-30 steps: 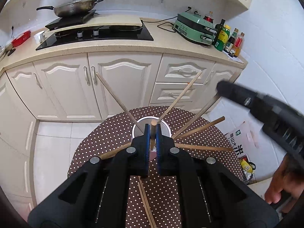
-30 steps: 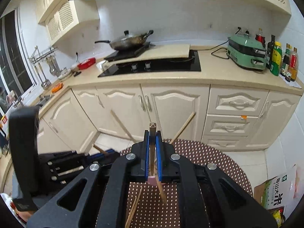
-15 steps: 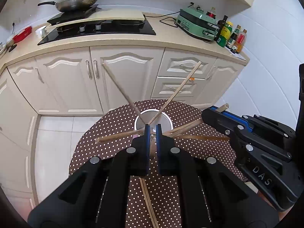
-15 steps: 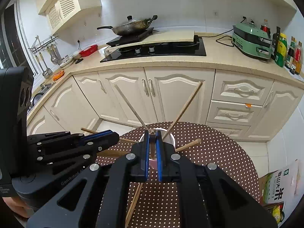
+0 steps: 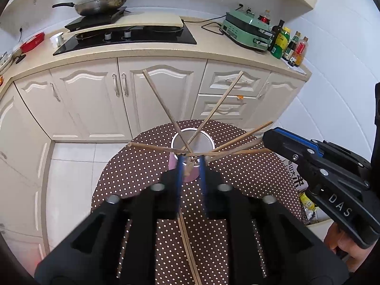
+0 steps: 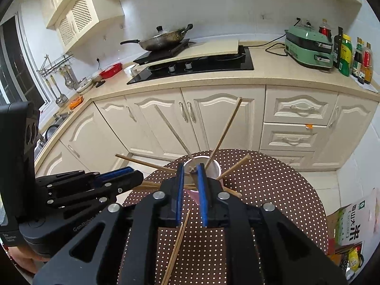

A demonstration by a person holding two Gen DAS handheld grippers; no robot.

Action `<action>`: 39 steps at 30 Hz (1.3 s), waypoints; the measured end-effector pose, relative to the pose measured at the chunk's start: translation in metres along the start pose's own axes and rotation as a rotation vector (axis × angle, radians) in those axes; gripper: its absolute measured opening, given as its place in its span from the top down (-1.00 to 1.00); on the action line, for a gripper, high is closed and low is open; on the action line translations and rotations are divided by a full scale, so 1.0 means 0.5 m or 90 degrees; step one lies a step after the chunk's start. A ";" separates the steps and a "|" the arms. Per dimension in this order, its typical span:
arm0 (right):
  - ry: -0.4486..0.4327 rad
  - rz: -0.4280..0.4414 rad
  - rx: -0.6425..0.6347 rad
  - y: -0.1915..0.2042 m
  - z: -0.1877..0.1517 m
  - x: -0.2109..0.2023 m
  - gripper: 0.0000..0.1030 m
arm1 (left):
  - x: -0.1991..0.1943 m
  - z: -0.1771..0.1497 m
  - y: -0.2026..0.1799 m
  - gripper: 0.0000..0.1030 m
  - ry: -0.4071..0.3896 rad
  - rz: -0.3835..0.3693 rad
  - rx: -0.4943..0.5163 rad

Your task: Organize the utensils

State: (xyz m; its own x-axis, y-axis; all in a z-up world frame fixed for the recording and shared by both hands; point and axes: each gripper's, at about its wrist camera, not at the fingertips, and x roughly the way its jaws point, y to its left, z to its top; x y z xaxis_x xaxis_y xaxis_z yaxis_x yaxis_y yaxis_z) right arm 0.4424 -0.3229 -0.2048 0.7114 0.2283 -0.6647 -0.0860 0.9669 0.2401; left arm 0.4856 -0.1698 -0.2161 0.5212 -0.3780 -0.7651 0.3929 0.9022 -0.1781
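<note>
A pink cup (image 5: 173, 162) with a metal inside stands on the round dotted table (image 5: 142, 166) and holds several wooden chopsticks (image 5: 163, 105) fanned outward. My left gripper (image 5: 190, 162) hovers just over the cup's near rim. Its jaws are opening, and a chopstick end stands loose between them. The right gripper (image 5: 269, 139) reaches in from the right. In the right wrist view, my right gripper (image 6: 190, 169) is above the cup (image 6: 215, 168), jaws also opening around a loose chopstick. The left gripper (image 6: 136, 174) is at its left. A pair of chopsticks (image 6: 178, 239) lies on the cloth.
Beyond the table (image 6: 273, 178) run cream cabinets (image 5: 99, 99) and a counter with a black hob (image 5: 128, 38), a wok (image 5: 99, 2), a green appliance (image 5: 249, 33) and bottles (image 5: 285, 42). A rice bag (image 6: 351, 228) sits on the floor at the right.
Both grippers held a chopstick clamped upright before. They have closed in over the cup from either side, and their jaws have now parted, leaving the chopsticks loose.
</note>
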 end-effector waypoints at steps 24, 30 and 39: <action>0.013 -0.012 0.017 0.038 -0.126 -0.088 0.62 | -0.099 -0.137 0.034 -0.01 -0.015 0.016 -0.029; 0.071 -0.003 0.027 0.042 -0.179 -0.040 0.62 | -0.042 -0.191 0.054 -0.01 0.052 0.018 -0.056; 0.191 0.016 0.039 0.036 -0.235 0.091 0.62 | 0.055 -0.249 0.097 -0.03 0.143 0.038 -0.102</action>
State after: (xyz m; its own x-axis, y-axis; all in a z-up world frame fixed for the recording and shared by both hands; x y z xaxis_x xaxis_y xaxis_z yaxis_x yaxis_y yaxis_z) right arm 0.3913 -0.2819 -0.3139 0.4716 0.2845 -0.8346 -0.0520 0.9539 0.2957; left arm 0.4250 -0.1106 -0.3229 0.3513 -0.2840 -0.8921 0.2321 0.9495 -0.2109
